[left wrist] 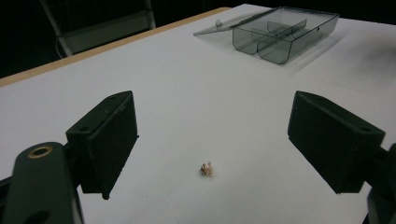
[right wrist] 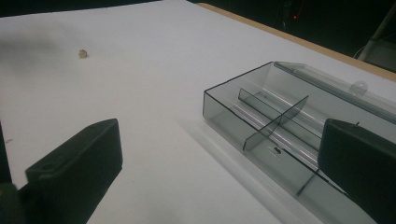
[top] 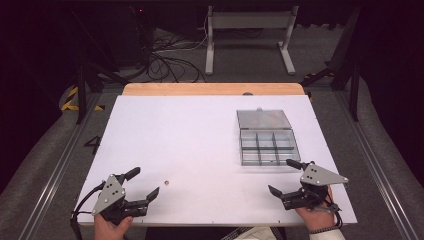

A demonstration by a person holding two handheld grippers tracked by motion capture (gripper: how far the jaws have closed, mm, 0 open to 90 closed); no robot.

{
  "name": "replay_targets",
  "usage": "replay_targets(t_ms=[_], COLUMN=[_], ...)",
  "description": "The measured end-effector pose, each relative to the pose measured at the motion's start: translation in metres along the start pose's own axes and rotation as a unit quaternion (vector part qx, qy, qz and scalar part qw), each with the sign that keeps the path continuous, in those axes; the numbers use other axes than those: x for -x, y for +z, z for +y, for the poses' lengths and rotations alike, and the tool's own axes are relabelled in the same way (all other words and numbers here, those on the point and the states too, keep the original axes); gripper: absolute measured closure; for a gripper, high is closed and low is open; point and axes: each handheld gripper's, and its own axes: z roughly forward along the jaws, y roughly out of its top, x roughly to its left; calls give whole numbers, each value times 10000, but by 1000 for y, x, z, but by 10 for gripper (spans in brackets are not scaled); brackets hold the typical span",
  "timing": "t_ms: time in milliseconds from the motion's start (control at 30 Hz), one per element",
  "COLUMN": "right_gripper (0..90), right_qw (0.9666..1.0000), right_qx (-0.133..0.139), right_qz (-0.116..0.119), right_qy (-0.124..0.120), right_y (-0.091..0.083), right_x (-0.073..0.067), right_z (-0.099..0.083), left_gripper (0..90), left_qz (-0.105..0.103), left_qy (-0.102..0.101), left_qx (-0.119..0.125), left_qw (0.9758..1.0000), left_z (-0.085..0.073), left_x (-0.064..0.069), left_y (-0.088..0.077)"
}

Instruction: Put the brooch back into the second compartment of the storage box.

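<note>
A clear grey compartment box [top: 267,146] lies on the white table top [top: 200,135] at the right, its lid [top: 263,119] folded back flat behind it. A tiny tan object [top: 167,183] rests on the board near the front left. My left gripper [top: 146,183] sits at the front left corner, open and empty, with the tan object [left wrist: 206,169] on the table between and ahead of its jaws. My right gripper [top: 284,176] hovers at the front right, open and empty, just in front of the box [right wrist: 280,126]. The tan object [right wrist: 82,53] lies far off in the right gripper view.
A wooden strip [top: 213,89] edges the table's far side. Beyond it stand a grey metal frame [top: 248,35] and loose cables [top: 167,62] on the floor. Metal rails [top: 55,165] run along both sides of the table.
</note>
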Motion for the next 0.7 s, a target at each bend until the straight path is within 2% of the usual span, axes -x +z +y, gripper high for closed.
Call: replay_targets(t_ms=[67, 133, 233, 633, 700], right_gripper=[7, 6, 10, 11, 11], right_qw=[10000, 10000, 10000, 9999, 10000], right_qx=[4, 4, -5, -41, -53], right_qz=[7, 13, 32, 66, 64], right_qy=[2, 9, 25, 67, 40], right_y=[0, 0, 0, 1, 1], right_x=[1, 1, 1, 1, 1], right_z=[0, 0, 0, 0, 1], left_gripper=[168, 170, 171, 169, 168], left_qz=[-62, -49, -90, -213, -200], left_qy=[-16, 87, 108, -130, -98], left_qx=[4, -11, -17, 42, 47], left_qw=[10000, 9999, 9999, 9997, 9997], left_z=[0, 1, 1, 1, 1], left_x=[2, 2, 4, 1, 1], left_y=[0, 1, 1, -1, -2])
